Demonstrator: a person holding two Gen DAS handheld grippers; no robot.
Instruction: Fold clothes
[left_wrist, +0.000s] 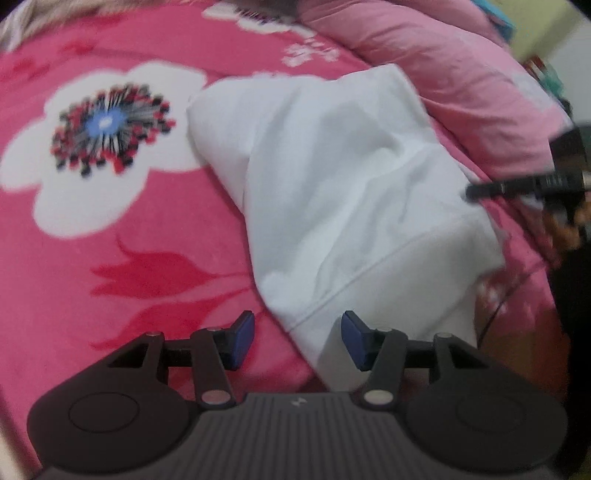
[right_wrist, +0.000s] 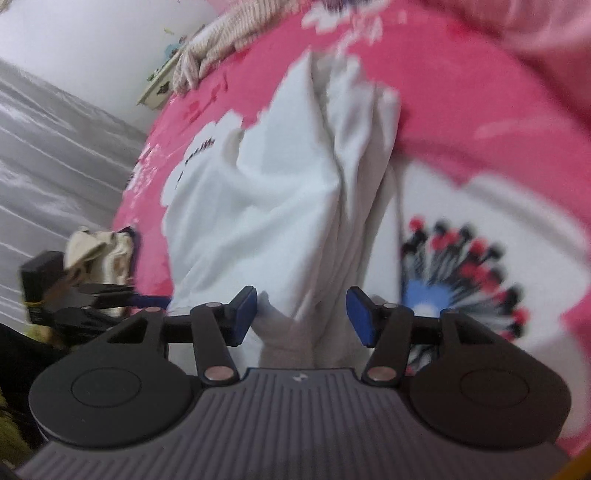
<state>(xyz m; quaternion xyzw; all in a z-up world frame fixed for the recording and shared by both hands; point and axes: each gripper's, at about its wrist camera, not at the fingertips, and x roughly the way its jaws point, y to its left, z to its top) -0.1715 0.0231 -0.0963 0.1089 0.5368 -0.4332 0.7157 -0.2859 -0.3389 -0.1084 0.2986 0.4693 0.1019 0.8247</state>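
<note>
Garment: white cloth (left_wrist: 347, 206), part folded, on the bed.
Left tongs (left_wrist: 298, 338): parted, empty, at its hem.
Right tongs (right_wrist: 302, 316): parted, astride a bunched ridge (nothing pinched).
Risk: gripping only the top layer, so the fold slides apart.
Bed: pink floral blanket (left_wrist: 110, 277); grey curtain (right_wrist: 55, 155) beyond.

Matt white cloth garment (left_wrist: 343, 192), plush blanket (left_wrist: 110, 258)

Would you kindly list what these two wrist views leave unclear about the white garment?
- White garment, left wrist view: near end hidden beneath the left tool.
- Right wrist view: motion blur hides the garment's type; the right tool covers its near end.
- Bedside clutter: blurred, unidentifiable.
</note>
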